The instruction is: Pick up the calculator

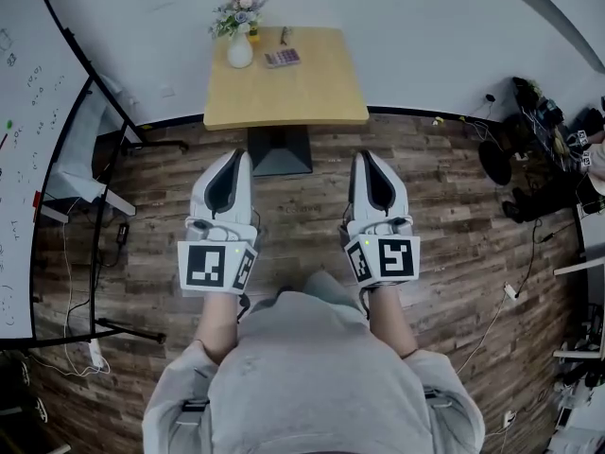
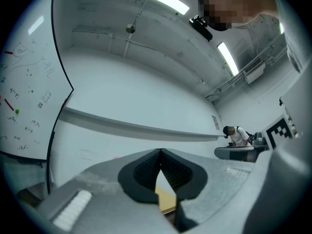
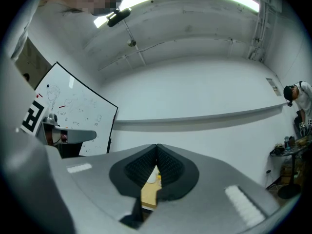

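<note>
A small grey-pink calculator point(image 1: 282, 58) lies on the far part of a square wooden table point(image 1: 312, 93), next to a white vase of flowers point(image 1: 239, 45) and a pen point(image 1: 284, 35). My left gripper point(image 1: 234, 155) and right gripper point(image 1: 366, 156) hang side by side over the wood floor, well short of the table, both pointing toward it. Each is shut with nothing held. In the left gripper view the tips of the left gripper point(image 2: 160, 151) meet, with a strip of table point(image 2: 165, 199) below. The right gripper point(image 3: 157, 146) is also shut; the vase point(image 3: 153, 176) peeks between its pads.
A whiteboard on a stand point(image 1: 28, 159) fills the left side, with cables on the floor beneath it. Bags, stools and cables point(image 1: 539, 149) crowd the right side. The table's black pedestal base point(image 1: 279, 149) stands just ahead of the grippers. A person point(image 2: 237, 135) bends over by the far wall.
</note>
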The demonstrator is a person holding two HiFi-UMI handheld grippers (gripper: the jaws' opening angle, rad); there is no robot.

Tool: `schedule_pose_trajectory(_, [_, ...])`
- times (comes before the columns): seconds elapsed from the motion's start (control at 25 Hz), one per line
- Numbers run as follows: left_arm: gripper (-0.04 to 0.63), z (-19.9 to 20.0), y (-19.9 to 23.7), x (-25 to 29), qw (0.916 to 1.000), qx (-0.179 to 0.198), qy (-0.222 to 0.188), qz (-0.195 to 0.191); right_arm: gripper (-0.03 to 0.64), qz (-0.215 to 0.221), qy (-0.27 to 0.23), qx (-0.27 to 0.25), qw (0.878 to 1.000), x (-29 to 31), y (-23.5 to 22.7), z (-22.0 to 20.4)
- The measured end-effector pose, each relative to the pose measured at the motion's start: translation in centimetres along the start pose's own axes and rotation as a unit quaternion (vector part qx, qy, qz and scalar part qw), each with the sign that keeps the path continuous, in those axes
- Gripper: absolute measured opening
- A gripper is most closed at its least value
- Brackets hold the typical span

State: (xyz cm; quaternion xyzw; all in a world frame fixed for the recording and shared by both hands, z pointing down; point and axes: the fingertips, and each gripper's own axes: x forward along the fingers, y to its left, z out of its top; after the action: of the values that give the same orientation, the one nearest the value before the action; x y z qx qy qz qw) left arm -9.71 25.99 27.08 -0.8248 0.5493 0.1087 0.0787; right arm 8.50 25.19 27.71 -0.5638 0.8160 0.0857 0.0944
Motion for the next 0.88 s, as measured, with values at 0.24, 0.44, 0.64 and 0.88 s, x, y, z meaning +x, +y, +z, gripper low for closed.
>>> schedule_pose_trajectory(0.24, [0.005, -1.2, 2.0, 1.2, 0.9999, -0.007, 0.008, 0.008, 0.003, -0.002, 0.011, 0.0, 1.0, 2.1, -0.2, -1.2])
schedule_pose_trajectory(0.44, [0.005, -2.1, 3.7, 3.0, 0.9997, -0.009, 0.008, 0.021, 0.003, 0.006, 0.014, -0.001, 1.0, 4.9, -0.7, -2.3])
schedule_pose_trajectory(0.64, [0.005, -3.0, 5.6, 5.7, 0.9995, -0.003, 0.011, 0.031, 0.003, 0.011, 0.013, 0.006, 1.0, 8.7, -1.7, -3.3])
schedule_pose_trajectory(0.88, [0.005, -3.4, 8.6, 10.0, 0.9989, 0.004, 0.006, 0.046, 0.003, 0.016, 0.005, 0.01, 1.0, 14.0, -3.3, -4.1])
